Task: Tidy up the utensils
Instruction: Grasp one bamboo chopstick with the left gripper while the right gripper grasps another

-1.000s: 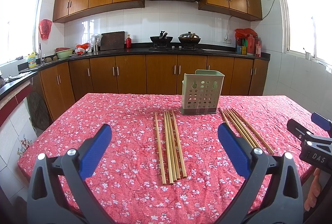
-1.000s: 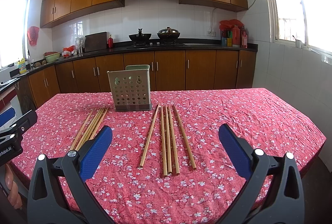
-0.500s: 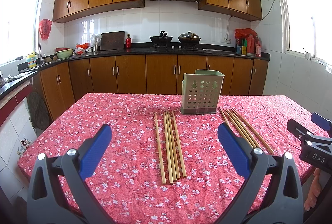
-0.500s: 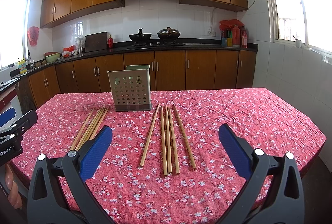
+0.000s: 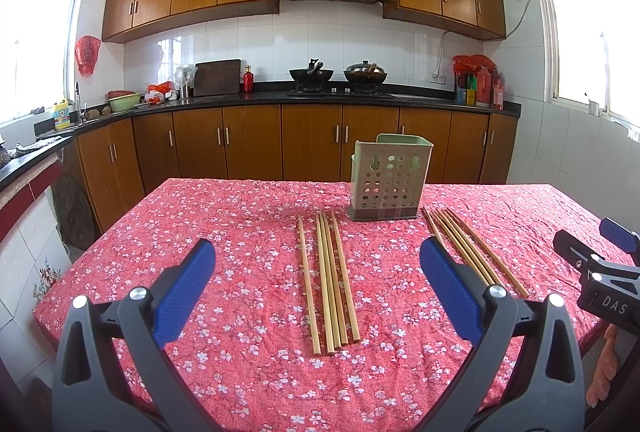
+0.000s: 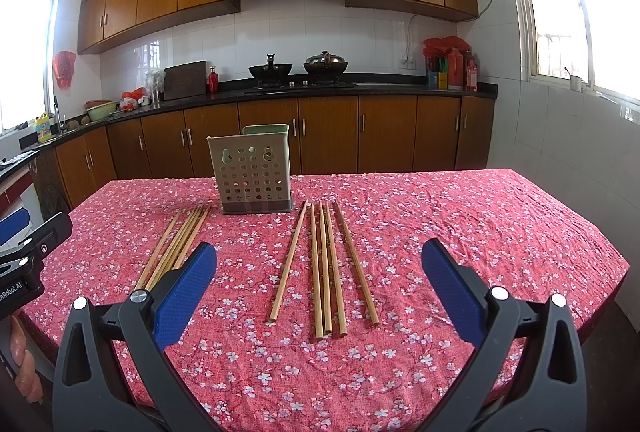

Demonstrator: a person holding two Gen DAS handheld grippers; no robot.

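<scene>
While I hold both over the near edge, my left hand-held gripper (image 5: 316,256) and right hand-held gripper (image 6: 319,256) gape wide, grasping nothing. Slim wooden chopsticks (image 5: 329,282) lie in two loose groups on the bench (image 5: 224,232), draped in red flowered cloth, either side of a perforated plastic holder (image 5: 390,177).

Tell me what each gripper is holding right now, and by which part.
Nothing is held. The left gripper and right gripper are both open above the wooden chopsticks lying on the red floral tablecloth.
</scene>
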